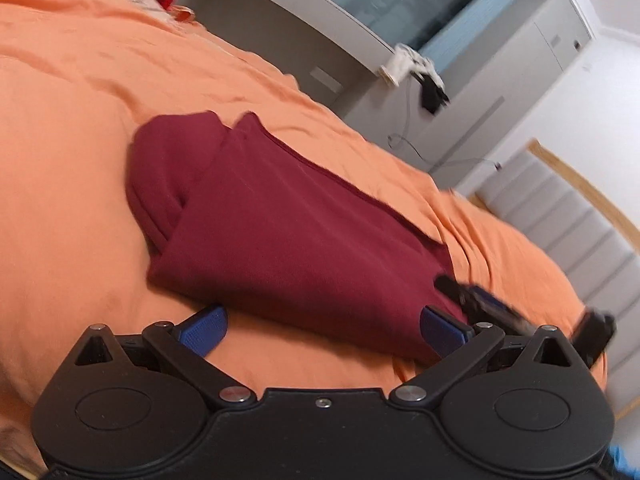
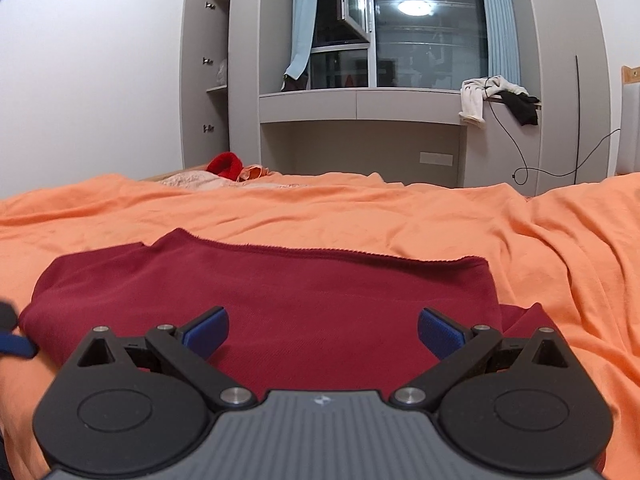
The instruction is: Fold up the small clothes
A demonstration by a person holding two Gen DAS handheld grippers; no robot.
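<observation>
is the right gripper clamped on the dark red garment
No, the right gripper is open, its blue pads spread wide above the dark red garment with no cloth between them.

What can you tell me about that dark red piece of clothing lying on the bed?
The dark red garment looks like soft knit fabric, folded into a rough rectangle with a stitched hem along its far edge. A rounded folded part bulges at one end. It lies flat on the orange bedsheet. Both grippers sit open at its near edge, holding nothing.
</observation>
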